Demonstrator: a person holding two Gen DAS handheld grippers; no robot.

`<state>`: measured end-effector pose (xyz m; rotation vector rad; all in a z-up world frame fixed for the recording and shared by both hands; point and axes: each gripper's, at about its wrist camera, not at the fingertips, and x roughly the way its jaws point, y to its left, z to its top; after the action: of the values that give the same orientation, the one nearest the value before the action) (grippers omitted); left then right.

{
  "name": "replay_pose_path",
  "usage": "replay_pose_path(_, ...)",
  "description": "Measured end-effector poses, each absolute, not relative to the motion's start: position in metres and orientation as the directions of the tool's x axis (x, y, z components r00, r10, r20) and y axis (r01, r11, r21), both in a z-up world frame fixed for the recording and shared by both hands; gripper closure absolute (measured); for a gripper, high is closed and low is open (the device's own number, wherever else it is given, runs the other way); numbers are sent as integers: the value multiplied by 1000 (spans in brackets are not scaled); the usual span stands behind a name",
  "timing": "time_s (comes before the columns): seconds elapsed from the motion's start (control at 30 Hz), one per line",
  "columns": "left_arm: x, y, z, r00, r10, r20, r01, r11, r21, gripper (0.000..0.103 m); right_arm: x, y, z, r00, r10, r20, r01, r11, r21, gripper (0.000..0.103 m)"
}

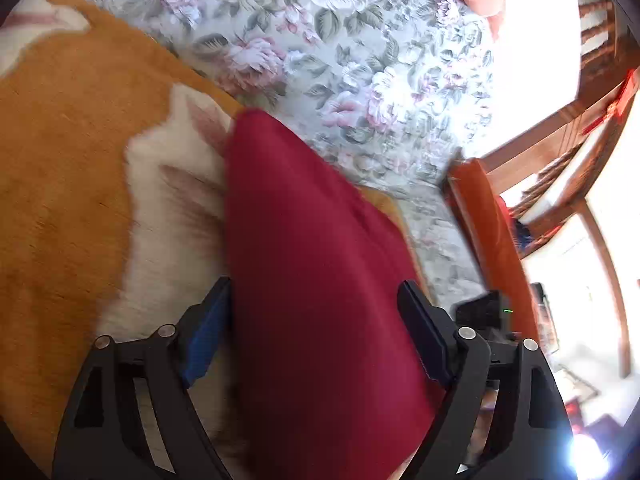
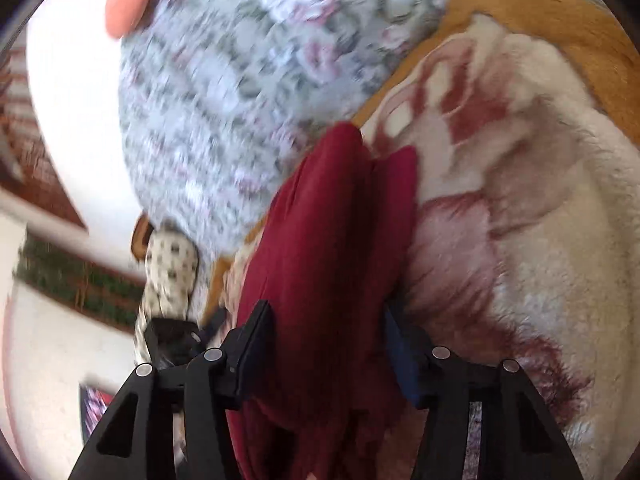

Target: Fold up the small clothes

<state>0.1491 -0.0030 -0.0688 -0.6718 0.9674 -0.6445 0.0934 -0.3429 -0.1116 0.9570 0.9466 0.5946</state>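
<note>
A red garment (image 1: 320, 280) runs between the fingers of both tools, draped above a fleecy orange-and-cream blanket (image 1: 60, 160) that lies beside a floral sheet (image 1: 340, 40). The left hand-held gripper (image 1: 314, 332) stands with its fingers apart, the cloth passing through the gap; whether the pads touch it cannot be told. The right hand-held gripper (image 2: 326, 344) has its fingers close against bunched folds and seems clamped on the garment, though blur leaves some doubt. The cloth looks light, soft and limp, so it will likely sag and crease; a corner or hem edge seems the best hold.
</note>
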Motion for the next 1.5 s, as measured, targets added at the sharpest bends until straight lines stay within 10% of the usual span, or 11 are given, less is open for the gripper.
replay_pose_path(0.47,150,-6,-72,404,-745,-531,205,640,-741,18,85,-358,-119,591,759,-273,52,302,952,36)
replay_pose_path(0.7,149,-9,-71,404,-733,-546,220,658,-720,18,104,-326,-104,478,769,-425,-44,504,863,25)
replay_pose_path(0.8,148,-10,-71,408,-725,-554,220,668,-711,18,97,-307,-99,453,712,-537,-154,655,739,36)
replay_pose_path(1.03,145,-21,-70,422,-659,-622,239,743,-625,61,85,-315,-101,531,702,-474,-155,630,761,61)
replay_pose_path(1.5,173,51,-13,568,-433,-700,222,899,-377,61,137,-228,-49,532,772,-347,-255,537,804,66)
